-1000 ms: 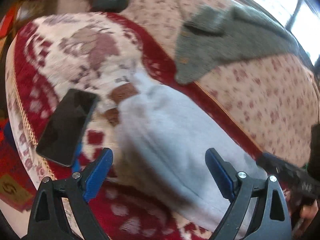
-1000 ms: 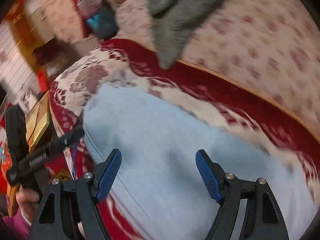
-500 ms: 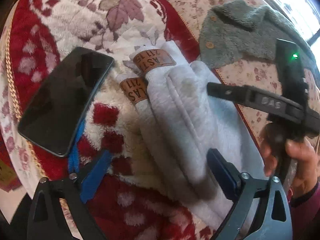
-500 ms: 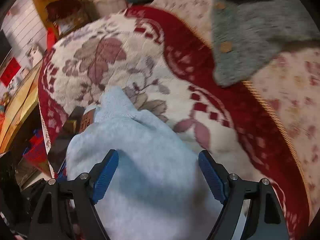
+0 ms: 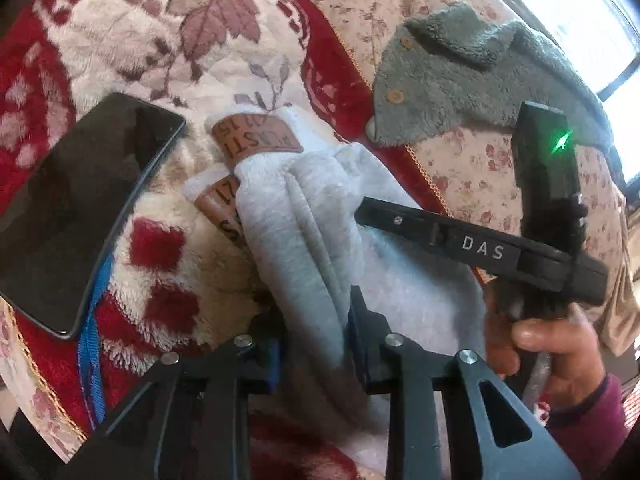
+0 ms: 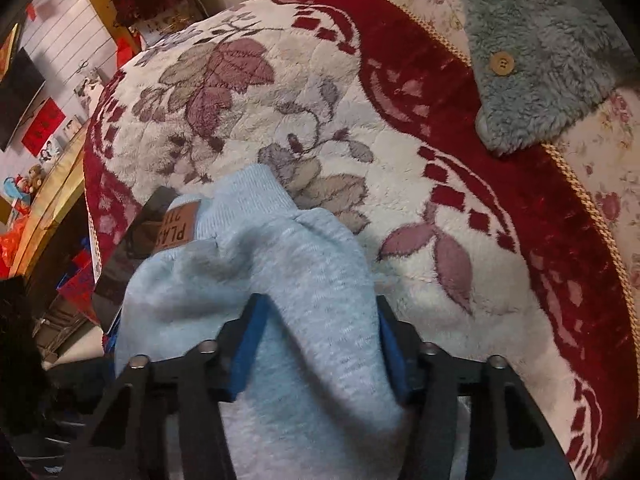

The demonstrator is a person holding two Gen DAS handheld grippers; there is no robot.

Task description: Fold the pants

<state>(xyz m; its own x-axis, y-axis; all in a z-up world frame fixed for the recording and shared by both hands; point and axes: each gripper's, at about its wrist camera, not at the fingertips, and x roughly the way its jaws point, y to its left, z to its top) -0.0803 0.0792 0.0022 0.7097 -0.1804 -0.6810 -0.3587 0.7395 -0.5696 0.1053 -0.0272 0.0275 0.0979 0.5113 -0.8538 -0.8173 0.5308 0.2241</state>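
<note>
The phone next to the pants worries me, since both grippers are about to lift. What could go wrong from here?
1. The black phone lies close beside the grey pants; a dragged cuff could push it off the blanket edge.
2. The left gripper pinches only a narrow bunched ridge, so layers may slip out.
3. The right gripper grips a thick bundle; the fold may skew.

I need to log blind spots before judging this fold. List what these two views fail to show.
- Waist end of the pants: cut off by the bottom edge in both wrist views.
- Patch lettering: partly wrapped out of sight in the left view.
- Phone: almost wholly hidden behind the pants in the right view.
- Left gripper pads: buried in fabric.
- Right gripper: pad faces covered by cloth.
</note>
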